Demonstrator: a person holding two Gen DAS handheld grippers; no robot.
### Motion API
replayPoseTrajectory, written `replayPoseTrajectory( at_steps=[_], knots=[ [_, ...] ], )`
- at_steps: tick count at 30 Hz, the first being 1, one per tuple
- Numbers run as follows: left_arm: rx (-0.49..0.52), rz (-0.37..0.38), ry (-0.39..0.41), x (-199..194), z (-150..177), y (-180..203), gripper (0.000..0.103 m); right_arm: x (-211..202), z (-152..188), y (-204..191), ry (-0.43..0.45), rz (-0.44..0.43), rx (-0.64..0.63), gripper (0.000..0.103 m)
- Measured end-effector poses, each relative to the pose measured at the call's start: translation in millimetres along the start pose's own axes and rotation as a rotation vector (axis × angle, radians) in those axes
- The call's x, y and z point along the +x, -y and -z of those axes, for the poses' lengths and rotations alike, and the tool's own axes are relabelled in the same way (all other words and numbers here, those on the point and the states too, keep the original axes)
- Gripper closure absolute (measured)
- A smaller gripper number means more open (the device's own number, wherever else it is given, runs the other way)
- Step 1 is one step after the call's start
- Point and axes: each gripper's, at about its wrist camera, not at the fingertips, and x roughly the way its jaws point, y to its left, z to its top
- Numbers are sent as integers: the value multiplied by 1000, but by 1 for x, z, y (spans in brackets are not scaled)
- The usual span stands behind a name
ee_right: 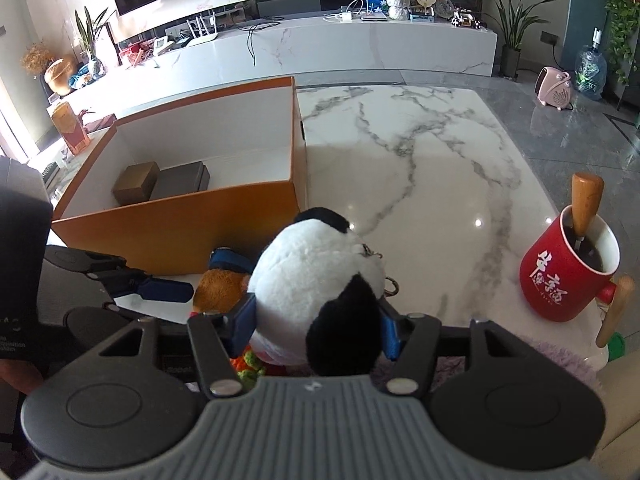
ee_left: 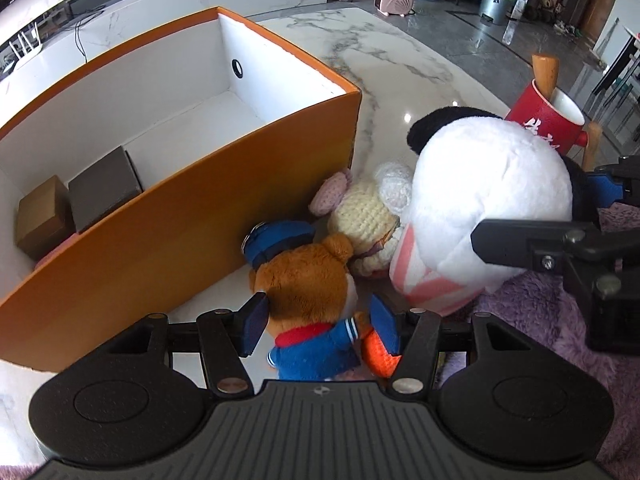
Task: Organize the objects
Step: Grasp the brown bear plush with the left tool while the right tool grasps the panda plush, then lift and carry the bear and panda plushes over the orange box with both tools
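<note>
A panda plush (ee_right: pixel 316 272) with a pink striped top (ee_left: pixel 424 284) stands in a cluster of toys by the orange box (ee_left: pixel 200 220). My right gripper (ee_right: pixel 316 326) is shut on it, the blue pads pressing into both its sides. From the left wrist view the right gripper (ee_left: pixel 540 212) comes in from the right around the panda (ee_left: pixel 480 200). A brown bear in a blue uniform (ee_left: pixel 308 280) sits between the fingers of my left gripper (ee_left: pixel 320 326), which is open with its pads close to either side. A cream crochet doll (ee_left: pixel 364 216) lies behind the bear.
The orange box (ee_right: pixel 172 224) holds a brown carton (ee_left: pixel 44 220) and a grey carton (ee_left: pixel 104 196) at one end. A red mug (ee_right: pixel 564 280) with wooden-handled tools stands at the right. Purple fuzzy cloth (ee_left: pixel 540 340) lies under the toys. The marble table (ee_right: pixel 420 160) stretches beyond.
</note>
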Motion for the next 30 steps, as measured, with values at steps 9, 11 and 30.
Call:
replayPoseTrajectory(
  at_steps=[9,11,30],
  knots=[
    [-5,-46,-23,8,2,1,40,6,2,3,-22,-13,23,40],
    [-15,-49,-29,9,2,0,41,6,2,2,-20,-10,26,40],
    [-158,31,88,-58,19,-24,58,-13,0,-6,30,-35,-6,40]
  ],
)
